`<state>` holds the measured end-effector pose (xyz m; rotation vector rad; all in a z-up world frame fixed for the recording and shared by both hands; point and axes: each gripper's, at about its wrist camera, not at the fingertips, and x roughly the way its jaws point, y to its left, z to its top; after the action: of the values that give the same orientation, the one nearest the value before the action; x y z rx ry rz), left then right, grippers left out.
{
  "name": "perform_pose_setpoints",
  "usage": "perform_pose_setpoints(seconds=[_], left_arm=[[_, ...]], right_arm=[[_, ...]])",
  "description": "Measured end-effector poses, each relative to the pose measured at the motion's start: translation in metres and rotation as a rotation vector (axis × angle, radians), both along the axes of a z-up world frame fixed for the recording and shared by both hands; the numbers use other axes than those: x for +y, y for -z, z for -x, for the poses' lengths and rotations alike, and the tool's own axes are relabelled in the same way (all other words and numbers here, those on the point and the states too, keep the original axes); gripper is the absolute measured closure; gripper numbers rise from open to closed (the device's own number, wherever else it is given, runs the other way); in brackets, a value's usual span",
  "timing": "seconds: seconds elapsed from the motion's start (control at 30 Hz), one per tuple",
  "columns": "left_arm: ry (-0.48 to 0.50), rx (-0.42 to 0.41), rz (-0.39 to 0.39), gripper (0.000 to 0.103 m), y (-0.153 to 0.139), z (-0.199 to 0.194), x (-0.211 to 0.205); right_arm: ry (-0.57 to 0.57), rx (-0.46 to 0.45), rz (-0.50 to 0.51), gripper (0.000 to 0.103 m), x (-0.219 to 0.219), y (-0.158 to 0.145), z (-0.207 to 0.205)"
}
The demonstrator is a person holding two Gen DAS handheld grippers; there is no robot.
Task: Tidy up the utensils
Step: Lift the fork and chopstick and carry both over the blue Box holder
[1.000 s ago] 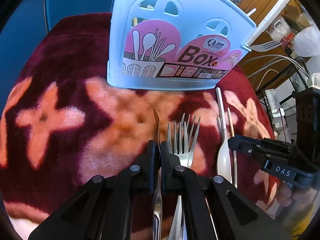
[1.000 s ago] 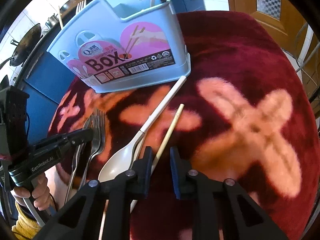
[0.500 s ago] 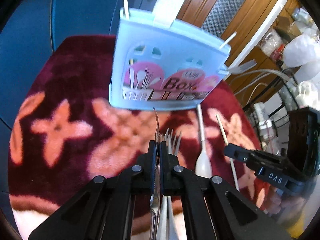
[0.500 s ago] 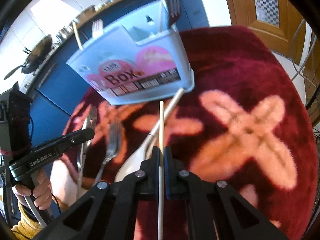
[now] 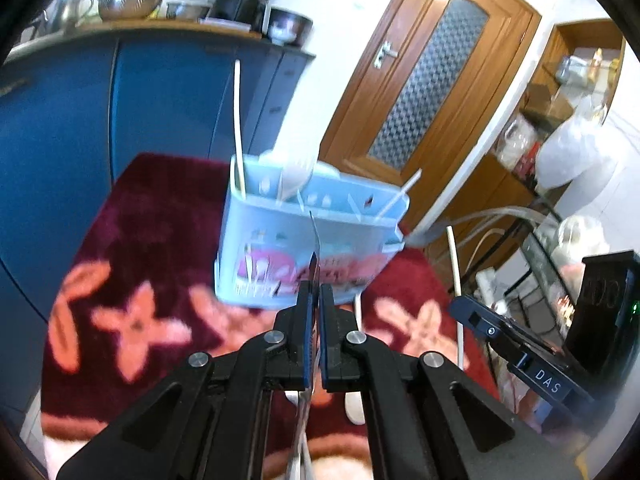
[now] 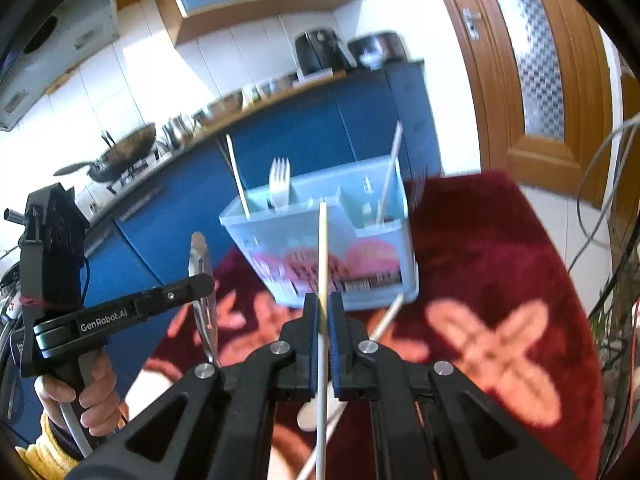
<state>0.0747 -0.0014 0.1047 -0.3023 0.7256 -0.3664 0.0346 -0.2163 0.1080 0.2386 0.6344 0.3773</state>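
The left gripper (image 5: 315,300) is clamped tight on a metal utensil (image 5: 314,240), seen edge-on, its thin end standing up past the fingertips; from the right wrist view the same piece (image 6: 202,280) hangs through that gripper (image 6: 206,282), which a hand (image 6: 86,396) in a yellow sleeve carries at the left. The right gripper (image 6: 324,312) is pinched shut on a pale chopstick (image 6: 322,264) that runs straight up between its jaws.

Below and just past the fingertips, on the dark red floral cloth (image 6: 500,264), lies a white spoon (image 6: 384,316) (its bowl nearest, handle reaching toward the holder). Farther on stands the light blue utensil box (image 6: 360,248), upright on the cloth, with a white fork (image 6: 279,184) and pale sticks standing in its compartments. Beyond it are blue cabinets (image 6: 304,128) and, at the right, a wooden door (image 6: 532,60).
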Motion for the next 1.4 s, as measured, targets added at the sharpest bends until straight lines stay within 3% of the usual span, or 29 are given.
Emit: perform_pose_setpoints(seconds=[0.23,0.53,0.73,1.4], left_arm=[[-0.038,-0.086,0.013,0.103,-0.042,-0.007,0.012],[-0.047,-0.174,0.003,0.103,-0.102,-0.02,0.019],[-0.092,-0.243,-0.059,0.103,-0.136,-0.031,0.022],[-0.121,-0.251,-0.084,0.103,-0.141,-0.082,0.016]], right_arm=[[0.03,-0.076,-0.025,0.097,0.001,-0.024,-0.018],[0.046,-0.096,-0.007,0.097,0.005,-0.035,-0.043],[0.054,-0.109,-0.008,0.097,0.0,-0.039,-0.058],[0.108,-0.226,0.005,0.097,0.0,-0.053,-0.11]])
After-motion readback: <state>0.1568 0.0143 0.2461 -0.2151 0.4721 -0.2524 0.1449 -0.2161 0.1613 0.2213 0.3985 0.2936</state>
